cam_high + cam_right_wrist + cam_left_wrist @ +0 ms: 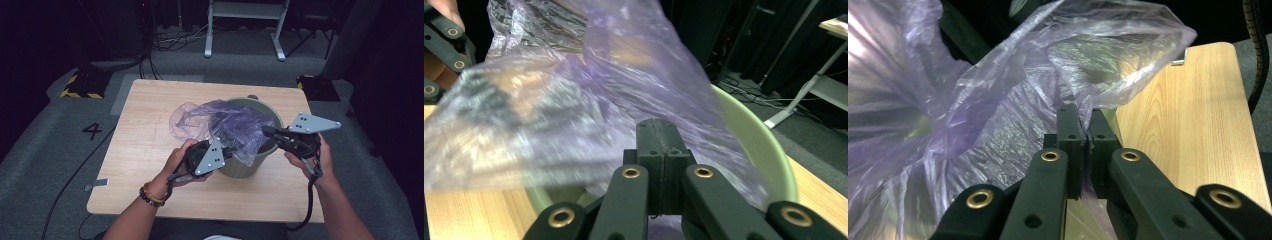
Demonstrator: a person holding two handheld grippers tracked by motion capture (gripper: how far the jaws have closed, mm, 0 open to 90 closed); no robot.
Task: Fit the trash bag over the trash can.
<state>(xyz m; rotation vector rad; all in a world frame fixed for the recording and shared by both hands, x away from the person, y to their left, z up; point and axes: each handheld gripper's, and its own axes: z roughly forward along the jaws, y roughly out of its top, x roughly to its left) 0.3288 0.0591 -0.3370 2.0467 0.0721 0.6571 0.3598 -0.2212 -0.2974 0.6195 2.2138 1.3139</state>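
Note:
A pale green bin (248, 169) stands on the wooden table (145, 165), right of its middle. A thin purple plastic bag (200, 117) lies crumpled over the bin's mouth and spills out to the left onto the table. My left gripper (230, 152) is at the bin's near left rim, shut on a fold of the bag (998, 90), with film pinched between its pads (1083, 120). My right gripper (265, 131) reaches in over the right rim (769, 150). It is shut (658, 132) on the bag's film (574, 100), which stretches away in front of it.
The bin sits close to the table's near right part; bare wood lies to the left and front. Beyond the table are a white desk frame (245, 30), yellow-black floor blocks (80, 87) and cables on grey carpet. A floor mark "4" (92, 131) is at left.

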